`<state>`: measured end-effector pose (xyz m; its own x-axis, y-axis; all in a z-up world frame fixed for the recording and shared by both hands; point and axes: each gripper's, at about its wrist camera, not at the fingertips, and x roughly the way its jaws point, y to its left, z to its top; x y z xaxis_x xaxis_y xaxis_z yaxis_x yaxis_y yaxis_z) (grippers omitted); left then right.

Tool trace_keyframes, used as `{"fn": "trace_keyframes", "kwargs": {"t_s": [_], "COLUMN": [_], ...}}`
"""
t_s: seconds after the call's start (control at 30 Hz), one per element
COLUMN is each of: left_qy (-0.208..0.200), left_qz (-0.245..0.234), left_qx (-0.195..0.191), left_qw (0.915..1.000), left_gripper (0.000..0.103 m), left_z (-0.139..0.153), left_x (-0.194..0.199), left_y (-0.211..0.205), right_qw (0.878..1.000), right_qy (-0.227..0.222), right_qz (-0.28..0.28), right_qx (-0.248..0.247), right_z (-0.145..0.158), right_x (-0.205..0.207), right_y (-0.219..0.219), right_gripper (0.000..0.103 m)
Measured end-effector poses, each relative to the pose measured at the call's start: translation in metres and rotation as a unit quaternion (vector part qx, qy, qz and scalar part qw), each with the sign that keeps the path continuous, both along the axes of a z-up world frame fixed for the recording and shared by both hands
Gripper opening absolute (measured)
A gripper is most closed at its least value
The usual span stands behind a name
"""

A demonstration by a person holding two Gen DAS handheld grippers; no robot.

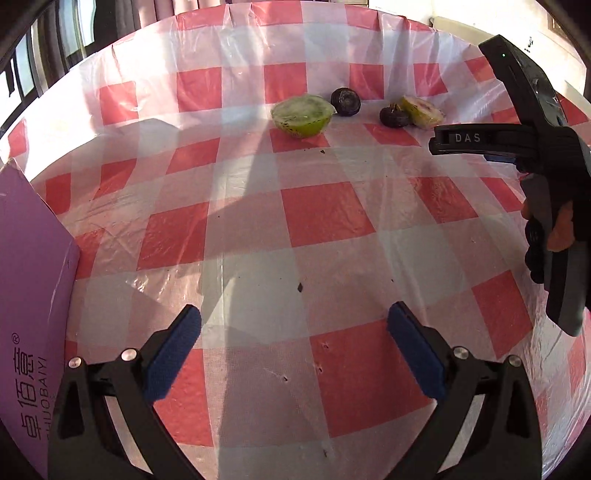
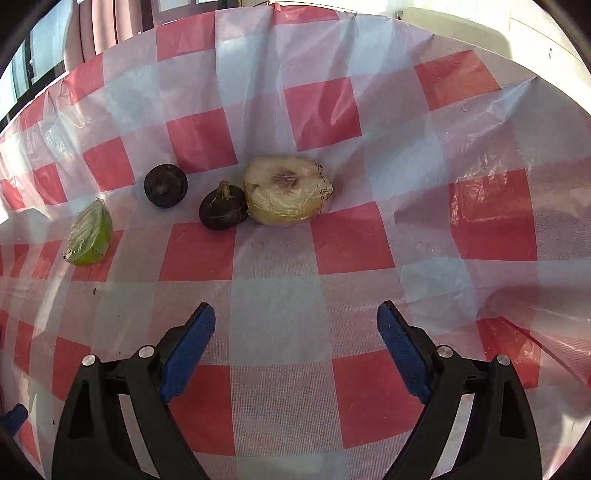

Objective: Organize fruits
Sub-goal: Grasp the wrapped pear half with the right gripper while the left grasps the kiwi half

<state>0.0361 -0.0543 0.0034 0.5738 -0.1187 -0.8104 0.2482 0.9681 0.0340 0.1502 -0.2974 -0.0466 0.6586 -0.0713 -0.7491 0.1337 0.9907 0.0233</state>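
Note:
A wrapped green fruit half (image 1: 302,115) (image 2: 89,233), two dark round fruits (image 1: 345,101) (image 1: 394,116) (image 2: 166,185) (image 2: 223,209) and a wrapped pale fruit half (image 1: 422,112) (image 2: 287,195) lie in a row on the red-and-white checked tablecloth (image 1: 325,214). My left gripper (image 1: 293,354) is open and empty, well short of the fruits. My right gripper (image 2: 295,350) is open and empty, facing the pale half and the nearer dark fruit. The right gripper's body (image 1: 546,177) shows at the right of the left wrist view.
A purple box (image 1: 29,295) with printed characters stands at the left edge of the left wrist view. Windows and curtains (image 2: 99,29) lie beyond the table's far edge. The plastic cloth is wrinkled at the right (image 2: 491,206).

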Motion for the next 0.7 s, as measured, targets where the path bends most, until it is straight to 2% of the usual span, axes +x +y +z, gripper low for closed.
{"fn": "trace_keyframes", "kwargs": {"t_s": [0.2, 0.27, 0.4, 0.47, 0.5, 0.6, 0.7], "left_qy": [0.001, 0.001, 0.001, 0.001, 0.002, 0.026, 0.035], "left_qz": [0.001, 0.001, 0.002, 0.005, 0.009, 0.024, 0.047], "left_qx": [-0.002, -0.001, -0.001, -0.001, -0.003, 0.001, 0.005], "left_qw": [1.0000, 1.0000, 1.0000, 1.0000, 1.0000, 0.9994, 0.9983], "left_gripper": [0.102, 0.102, 0.102, 0.102, 0.102, 0.102, 0.102], "left_z": [0.001, 0.001, 0.000, 0.000, 0.000, 0.002, 0.003], "left_x": [0.002, 0.002, 0.003, 0.004, 0.006, 0.019, 0.051], "left_y": [0.001, 0.000, -0.001, -0.001, 0.000, -0.002, -0.008], "right_qw": [1.000, 1.000, 1.000, 1.000, 1.000, 0.999, 0.997], "right_qy": [-0.005, -0.013, -0.001, -0.011, -0.019, -0.022, -0.024], "right_qz": [0.002, 0.009, 0.020, 0.020, 0.017, 0.004, -0.005], "right_qx": [0.013, 0.008, -0.005, 0.000, 0.015, 0.046, 0.073], "right_z": [-0.001, 0.002, 0.001, 0.003, 0.005, 0.004, 0.001], "right_x": [0.050, 0.064, 0.085, 0.084, 0.080, 0.061, 0.025], "right_y": [-0.004, -0.002, 0.003, 0.001, -0.003, -0.015, -0.024], "right_gripper": [0.086, 0.085, 0.085, 0.075, 0.064, 0.063, 0.063]}}
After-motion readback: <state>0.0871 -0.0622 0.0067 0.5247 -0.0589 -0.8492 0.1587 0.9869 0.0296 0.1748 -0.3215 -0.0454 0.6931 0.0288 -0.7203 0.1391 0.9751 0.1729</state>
